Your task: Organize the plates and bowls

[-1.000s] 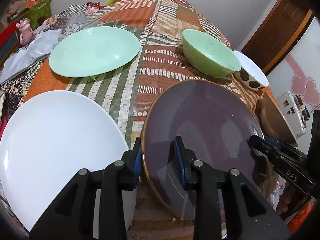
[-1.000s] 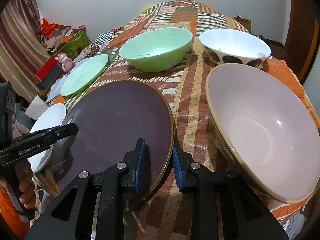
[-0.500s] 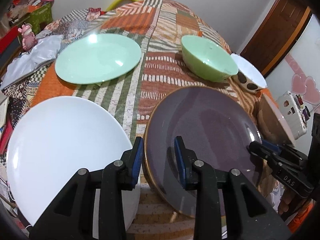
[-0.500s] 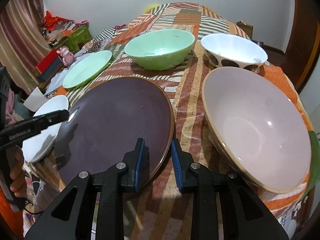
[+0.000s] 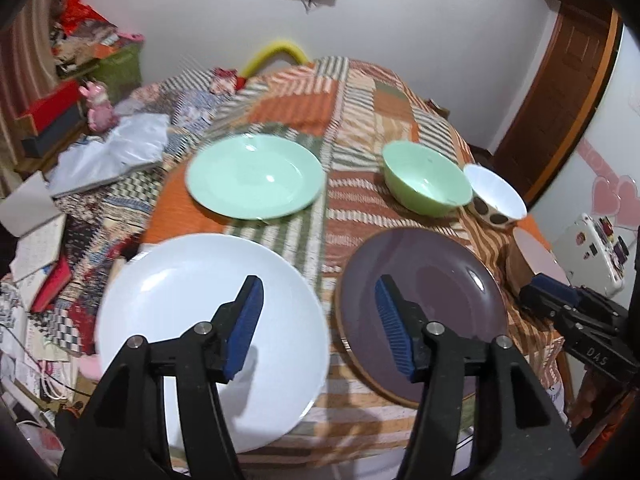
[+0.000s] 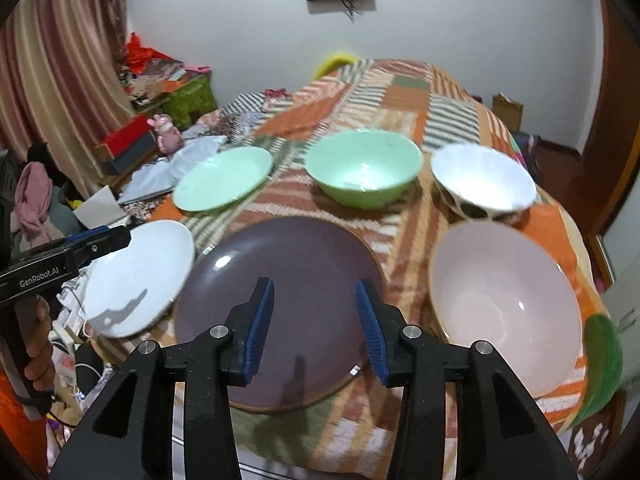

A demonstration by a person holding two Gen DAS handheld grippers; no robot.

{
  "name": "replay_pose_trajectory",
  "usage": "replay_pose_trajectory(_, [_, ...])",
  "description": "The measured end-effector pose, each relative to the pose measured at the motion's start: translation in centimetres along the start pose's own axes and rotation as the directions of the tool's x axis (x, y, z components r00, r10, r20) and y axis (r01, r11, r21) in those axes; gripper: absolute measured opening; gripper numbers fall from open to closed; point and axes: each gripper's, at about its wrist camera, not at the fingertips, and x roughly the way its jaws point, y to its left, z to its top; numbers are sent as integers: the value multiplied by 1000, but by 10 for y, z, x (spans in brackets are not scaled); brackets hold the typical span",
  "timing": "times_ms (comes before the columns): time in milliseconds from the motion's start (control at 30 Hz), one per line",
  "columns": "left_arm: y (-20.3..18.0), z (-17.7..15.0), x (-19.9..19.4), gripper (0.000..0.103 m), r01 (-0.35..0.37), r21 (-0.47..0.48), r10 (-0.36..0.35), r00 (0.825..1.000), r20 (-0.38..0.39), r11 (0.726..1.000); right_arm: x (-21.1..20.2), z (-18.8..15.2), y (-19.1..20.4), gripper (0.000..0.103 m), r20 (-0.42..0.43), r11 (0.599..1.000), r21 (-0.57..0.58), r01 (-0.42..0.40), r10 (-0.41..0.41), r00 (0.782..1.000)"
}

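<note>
The dark purple plate [image 5: 424,300] [image 6: 288,264] lies flat on the patchwork tablecloth. My left gripper [image 5: 320,320] [image 6: 120,236] hangs above the gap between that plate and the white plate [image 5: 192,304] [image 6: 136,280]. Its jaws are opening and nothing is between them. My right gripper [image 6: 316,320] [image 5: 536,288] hovers over the purple plate's near part, with its jaws also opening and nothing between them. The pink bowl [image 6: 504,304] [image 5: 532,252] stands to the right. Farther back are the green plate [image 5: 256,178] [image 6: 224,180], the green bowl [image 5: 426,184] [image 6: 364,168] and the white spotted bowl [image 5: 496,196] [image 6: 484,184].
The tablecloth [image 6: 404,240] hangs over the near table edge. Left of the table lie papers, a grey bag [image 5: 116,152], boxes and a pink toy [image 5: 98,106]. A white device [image 5: 592,252] and a wooden door [image 5: 560,80] are at the right.
Both grippers were shut on opposite rims of the purple plate. They have let go, opened and drawn up and back. The plate now rests flat on the cloth.
</note>
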Motion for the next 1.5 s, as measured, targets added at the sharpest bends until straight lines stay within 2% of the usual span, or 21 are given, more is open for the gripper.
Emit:
replay_pose_trajectory(133, [16,-1,-19,65,-32,-24,32,999,35,999,1,7,16,47,16,999,-32,-26,26,1000])
replay_pose_trajectory(300, [39,-6,-31,67,-95,-44,97,994,55,995,12,16,38,48,7,995,-78,-66,67,998])
replay_pose_trajectory(733, [106,-26,-33,69,-184,-128,184,983,-5,975,53,24,90,48,-88,973,-168,-160,147,985])
replay_pose_trajectory(933, [130,-35,-22,69,-197,-162,192,980,-49,967,78,27,104,48,-156,963,-180,-198,171,973])
replay_pose_trajectory(1300, [155,-49,9,68,-176,-217,151,980,-128,960,123,30,121,48,-257,951,-216,-221,163,953])
replay_pose_trajectory(1333, [156,-50,11,68,-173,-222,146,981,-131,960,127,29,122,46,-263,951,-220,-217,157,952])
replay_pose_trajectory(1367, [158,-52,13,66,-168,-227,140,981,-134,959,129,29,122,38,-260,953,-219,-209,149,954])
replay_pose_trajectory(1433, [159,-53,16,60,-160,-231,131,982,-139,960,136,29,123,31,-280,953,-209,-218,155,947])
replay_pose_trajectory(1500, [159,-54,18,52,-142,-233,110,983,-144,962,140,29,123,30,-291,954,-203,-218,154,944])
